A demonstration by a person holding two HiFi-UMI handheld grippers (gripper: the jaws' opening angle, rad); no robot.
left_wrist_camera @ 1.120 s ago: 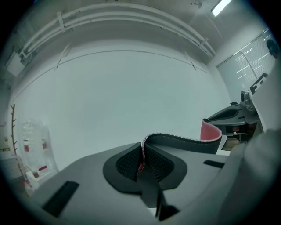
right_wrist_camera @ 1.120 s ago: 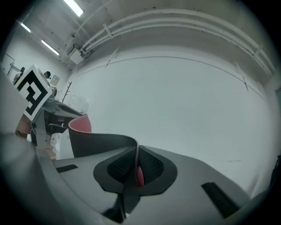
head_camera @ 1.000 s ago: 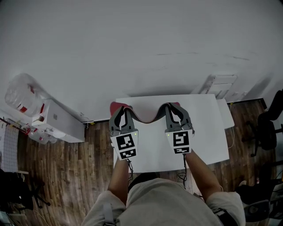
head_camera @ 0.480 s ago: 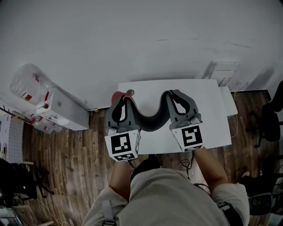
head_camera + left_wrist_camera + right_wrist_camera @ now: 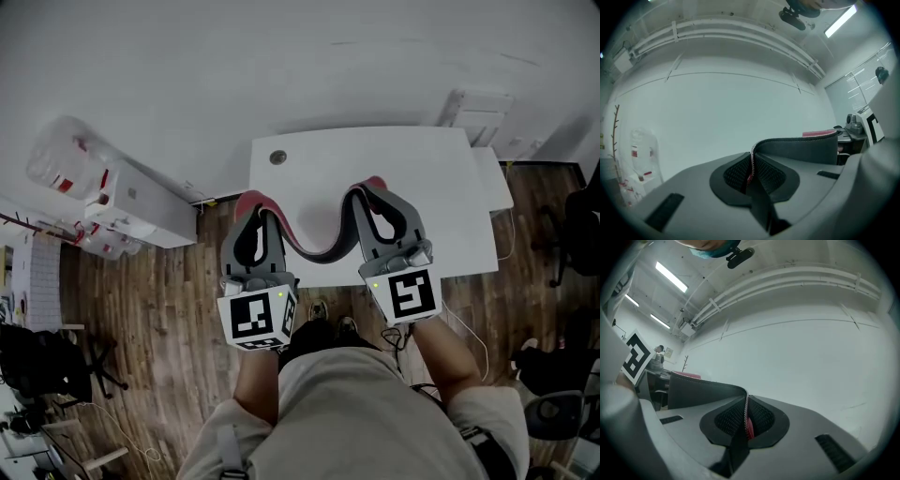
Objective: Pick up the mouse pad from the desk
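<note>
Wall: white and plain [image 5: 281, 66], filling the top of the head view.
Floor: brown wood boards [image 5: 169, 309] around and under the desk.
Desk: white and flat [image 5: 422, 178], standing against the wall. Nothing lies on its top.
Person: stands at the near side of the desk, with both arms held out in front.
Box: a long white box [image 5: 141, 202] sits on the floor, left of the desk.
Mouse pad: dark on one side and red on the other [image 5: 314, 251]. It is up in the air, off the desk. It hangs between the two claws and sags in the middle like a smile, over the near edge of the desk.
Left claw: squeezed tight [image 5: 255, 208] on the left end of the mouse pad. In the left gripper view the pad's thin edge [image 5: 801, 149] runs right between the two pads [image 5: 751, 171].
Right claw: pinched tight [image 5: 370, 195] on the right end of the mouse pad. In the right gripper view the pad [image 5: 703, 394] is caught between its pads [image 5: 746, 420].
Hole: a small round hole [image 5: 277, 157] sits near the far left corner of the desk, well apart from the mouse pad.
</note>
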